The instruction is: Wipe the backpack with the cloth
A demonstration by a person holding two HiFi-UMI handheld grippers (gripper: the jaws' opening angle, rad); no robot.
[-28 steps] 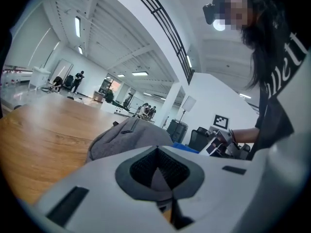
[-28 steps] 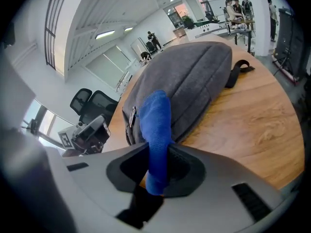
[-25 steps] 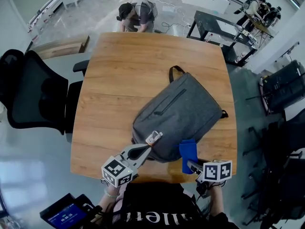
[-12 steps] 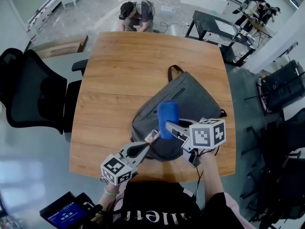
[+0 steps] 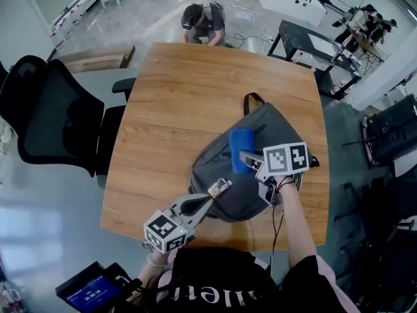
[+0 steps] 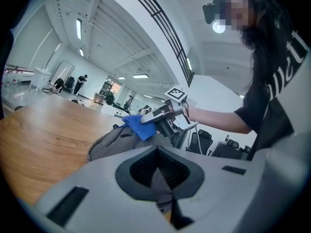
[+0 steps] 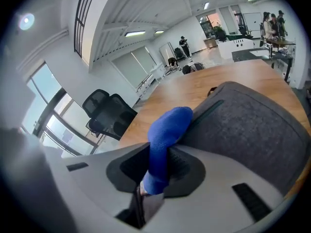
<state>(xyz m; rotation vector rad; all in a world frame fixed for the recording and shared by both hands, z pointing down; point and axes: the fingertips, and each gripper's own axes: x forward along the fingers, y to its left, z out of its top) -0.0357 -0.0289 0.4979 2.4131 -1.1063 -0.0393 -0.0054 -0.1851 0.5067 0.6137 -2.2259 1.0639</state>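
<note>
While the right gripper (image 5: 248,160) clamps the blue cloth (image 5: 240,145) on top of the backpack (image 5: 280,126), the left gripper (image 5: 218,189) pinches its near edge; if that pinch slips, reckon the backpack slides mid-wipe.

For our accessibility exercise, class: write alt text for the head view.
Seen from above, the right gripper holds a blue cloth against a grey backpack lying on a wooden table. The left gripper pinches the backpack's near edge.
</note>
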